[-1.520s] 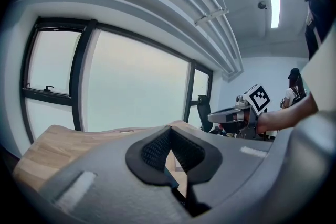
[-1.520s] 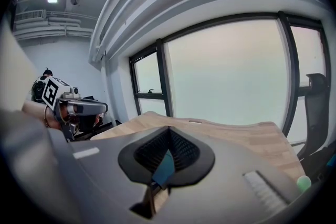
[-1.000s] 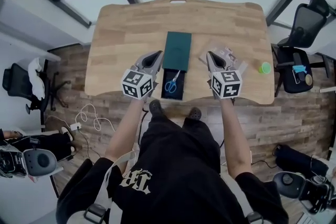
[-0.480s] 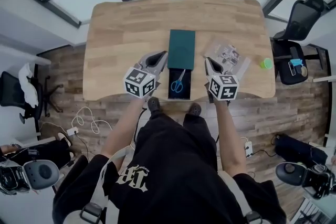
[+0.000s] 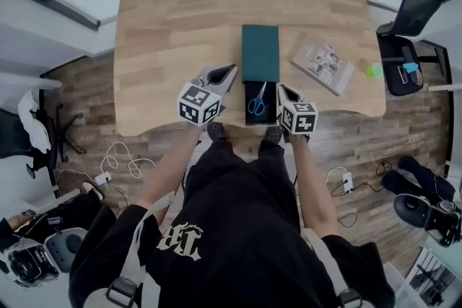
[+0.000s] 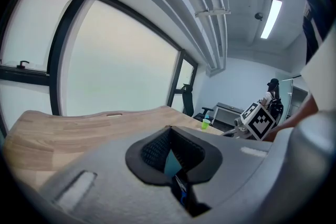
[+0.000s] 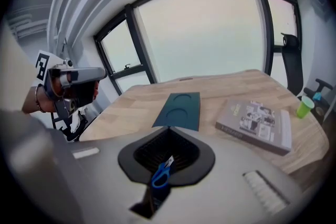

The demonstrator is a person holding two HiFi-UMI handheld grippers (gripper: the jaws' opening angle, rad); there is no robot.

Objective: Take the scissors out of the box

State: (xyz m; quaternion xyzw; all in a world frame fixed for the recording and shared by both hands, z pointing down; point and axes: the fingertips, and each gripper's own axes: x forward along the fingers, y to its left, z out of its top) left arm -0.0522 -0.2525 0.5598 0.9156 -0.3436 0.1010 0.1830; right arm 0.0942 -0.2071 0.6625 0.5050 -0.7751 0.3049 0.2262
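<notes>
Barely begun. Flanks the open black rectangular box (image 5: 250, 119) with the left gripper (image 5: 229, 71) and right gripper (image 5: 282, 91), both claws pinched shut on nothing. Leaves the blue-handled metal scissors (image 5: 257, 106) lying inside, untouched. Remains to open a claw, grip them, lift clear.

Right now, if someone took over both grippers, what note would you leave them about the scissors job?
Left gripper: shut, empty, just left of the open box.
Right gripper: shut, empty, just right of the box.
Scissors: blue handles, lying inside the box, which sits at the near edge of the table. The green lid lies on the table just beyond the box.
Done: the box is open and the scissors are exposed.
Left: open one gripper, grip the scissors, and lift them out.
</notes>
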